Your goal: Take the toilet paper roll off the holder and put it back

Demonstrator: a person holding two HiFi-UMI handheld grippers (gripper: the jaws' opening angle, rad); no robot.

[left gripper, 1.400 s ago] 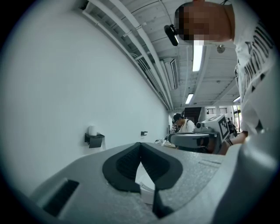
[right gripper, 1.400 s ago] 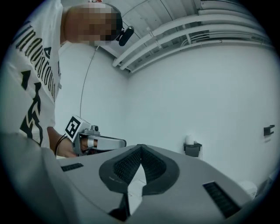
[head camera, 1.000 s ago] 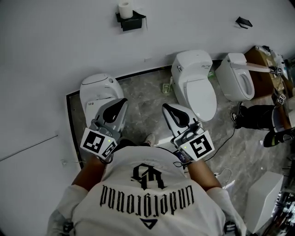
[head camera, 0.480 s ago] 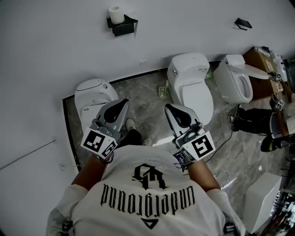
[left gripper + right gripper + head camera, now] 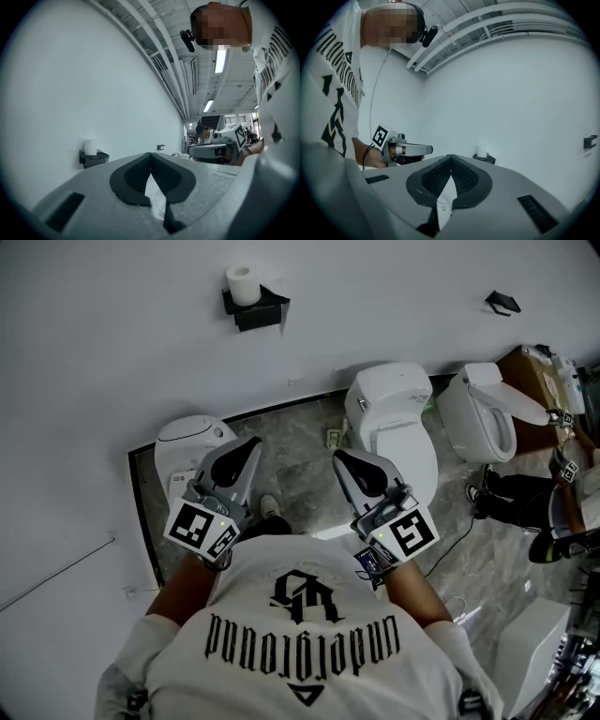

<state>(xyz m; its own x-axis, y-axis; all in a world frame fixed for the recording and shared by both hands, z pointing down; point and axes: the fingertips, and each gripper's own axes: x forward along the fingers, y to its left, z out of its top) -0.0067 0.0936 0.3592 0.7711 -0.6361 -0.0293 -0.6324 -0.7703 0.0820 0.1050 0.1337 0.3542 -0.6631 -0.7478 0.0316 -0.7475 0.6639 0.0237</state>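
A white toilet paper roll [image 5: 244, 285] stands upright on a black wall holder [image 5: 256, 308], high on the white wall; it also shows as a small toilet paper roll [image 5: 90, 146] in the left gripper view and a toilet paper roll [image 5: 481, 151] in the right gripper view. My left gripper [image 5: 251, 443] and right gripper [image 5: 339, 457] are held level side by side in front of my chest, well short of the wall. Both have their jaws closed tip to tip with nothing between them. The left gripper [image 5: 150, 154] and right gripper [image 5: 450, 157] both point toward the wall.
Three white toilets stand on the marble floor below: one toilet [image 5: 187, 446] under my left gripper, another toilet [image 5: 394, 418] at centre, a third toilet [image 5: 483, 409] to the right. A second black bracket [image 5: 502, 303] is on the wall at right. A person's legs [image 5: 525, 493] and boxes crowd the right edge.
I have shifted sideways across the room: the toilets and holder sit differently in the head view. Both grippers stay shut and keep their pose in front of my chest.
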